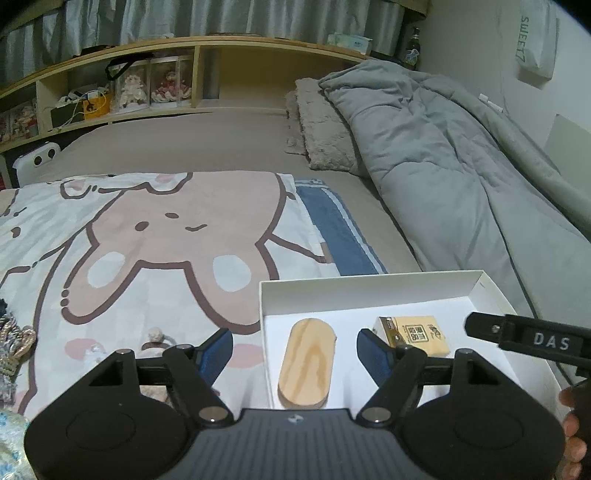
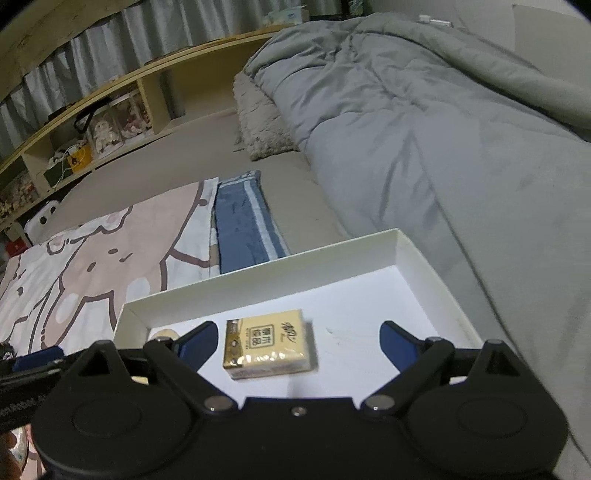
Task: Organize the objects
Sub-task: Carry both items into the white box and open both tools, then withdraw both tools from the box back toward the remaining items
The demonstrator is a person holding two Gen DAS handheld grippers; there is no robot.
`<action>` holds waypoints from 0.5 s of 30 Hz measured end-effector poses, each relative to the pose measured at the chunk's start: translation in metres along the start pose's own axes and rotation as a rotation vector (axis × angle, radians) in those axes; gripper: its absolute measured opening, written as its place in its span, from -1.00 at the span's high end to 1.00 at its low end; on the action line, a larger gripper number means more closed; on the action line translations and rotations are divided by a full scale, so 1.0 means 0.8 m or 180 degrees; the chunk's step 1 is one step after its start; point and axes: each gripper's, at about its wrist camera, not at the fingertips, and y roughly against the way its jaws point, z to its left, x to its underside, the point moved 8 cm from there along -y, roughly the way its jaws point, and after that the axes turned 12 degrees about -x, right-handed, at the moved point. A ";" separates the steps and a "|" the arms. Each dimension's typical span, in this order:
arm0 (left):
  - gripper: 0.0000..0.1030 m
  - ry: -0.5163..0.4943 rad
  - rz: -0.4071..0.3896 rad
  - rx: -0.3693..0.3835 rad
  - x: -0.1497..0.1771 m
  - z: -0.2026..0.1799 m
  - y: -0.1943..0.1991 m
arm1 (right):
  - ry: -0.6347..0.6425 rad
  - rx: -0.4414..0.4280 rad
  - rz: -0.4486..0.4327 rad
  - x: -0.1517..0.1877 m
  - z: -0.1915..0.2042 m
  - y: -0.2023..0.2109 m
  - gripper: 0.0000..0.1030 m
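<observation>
Item: wooden block (image 1: 307,363), lodged in white box (image 1: 369,295) between the spread, empty left claw (image 1: 294,350), long axis along its fingers; tissue pack (image 2: 269,344) is framed likewise by the spread right claw (image 2: 297,341).

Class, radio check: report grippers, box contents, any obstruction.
Left gripper open, empty. Right gripper open, empty. Wooden block and tissue pack lie in white box. Nothing blocking.

A taupe-sheeted bed (image 1: 192,144) fills the room, with a grey duvet (image 1: 443,155) heaped along its right side. At the far end, a wooden shelf headboard (image 1: 207,55) stands below pale pleated curtains (image 1: 184,18).
</observation>
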 end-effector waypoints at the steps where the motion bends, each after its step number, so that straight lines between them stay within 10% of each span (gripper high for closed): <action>1: -0.47 -0.0011 0.0002 0.0001 0.001 0.002 0.003 | -0.0015 0.0011 -0.0001 0.002 -0.001 0.004 -0.85; 15: -0.85 -0.0014 -0.0066 0.0055 0.004 0.022 0.065 | 0.0142 0.0090 -0.0026 0.022 0.023 0.071 -0.89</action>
